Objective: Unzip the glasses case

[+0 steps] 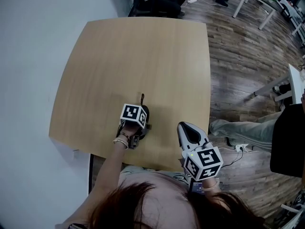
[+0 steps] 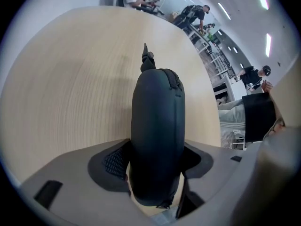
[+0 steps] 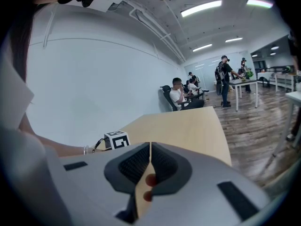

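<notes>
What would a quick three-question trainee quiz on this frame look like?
1. True or false: the right gripper has its jaws together with nothing between them.
2. What stands between the jaws of the left gripper? A) a glasses case B) a cable C) nothing
3. Fill in: on the table, the glasses case lies by the edge ___ the person (nearest / farthest from).

Key: 1 true; 2 A; 3 nearest.
</notes>
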`<state>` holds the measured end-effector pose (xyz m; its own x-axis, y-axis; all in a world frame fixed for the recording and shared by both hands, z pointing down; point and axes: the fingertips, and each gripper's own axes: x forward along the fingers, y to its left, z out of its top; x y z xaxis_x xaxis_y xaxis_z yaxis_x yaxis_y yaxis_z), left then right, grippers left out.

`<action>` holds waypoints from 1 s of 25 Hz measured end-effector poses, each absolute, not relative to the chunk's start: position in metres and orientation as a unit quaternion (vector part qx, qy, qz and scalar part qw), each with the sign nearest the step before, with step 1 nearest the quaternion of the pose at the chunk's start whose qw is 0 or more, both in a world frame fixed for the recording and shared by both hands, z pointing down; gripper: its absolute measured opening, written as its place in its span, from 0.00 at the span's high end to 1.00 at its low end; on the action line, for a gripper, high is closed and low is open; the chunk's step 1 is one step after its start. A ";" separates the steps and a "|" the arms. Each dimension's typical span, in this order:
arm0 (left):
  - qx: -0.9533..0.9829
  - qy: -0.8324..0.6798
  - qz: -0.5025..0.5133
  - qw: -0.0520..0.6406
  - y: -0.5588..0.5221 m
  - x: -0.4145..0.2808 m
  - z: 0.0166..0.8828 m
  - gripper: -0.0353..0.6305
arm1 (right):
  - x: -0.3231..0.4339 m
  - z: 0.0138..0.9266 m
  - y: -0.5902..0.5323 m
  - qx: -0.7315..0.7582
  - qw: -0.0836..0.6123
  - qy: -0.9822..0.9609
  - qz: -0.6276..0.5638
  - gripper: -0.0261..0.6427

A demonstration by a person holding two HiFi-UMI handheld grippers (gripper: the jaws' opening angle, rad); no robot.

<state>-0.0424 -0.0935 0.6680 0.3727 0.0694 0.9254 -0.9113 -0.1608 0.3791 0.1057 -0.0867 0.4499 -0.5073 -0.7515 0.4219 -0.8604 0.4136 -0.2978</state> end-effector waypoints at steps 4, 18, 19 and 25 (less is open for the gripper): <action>0.628 -0.339 0.425 0.557 -0.092 -0.043 0.665 0.51 | 0.102 0.448 -0.085 0.485 0.117 -0.834 0.236 0.94; 0.731 -0.331 0.175 0.571 -0.132 -0.029 0.561 0.51 | 0.075 0.429 -0.078 0.473 0.105 -0.848 0.214 0.94; 0.741 -0.327 0.155 0.566 -0.136 -0.027 0.549 0.51 | 0.072 0.427 -0.077 0.471 0.104 -0.850 0.211 0.94; 0.798 -0.308 0.034 0.516 -0.154 -0.023 0.468 0.51 | 0.060 0.412 -0.073 0.465 0.093 -0.858 0.196 0.94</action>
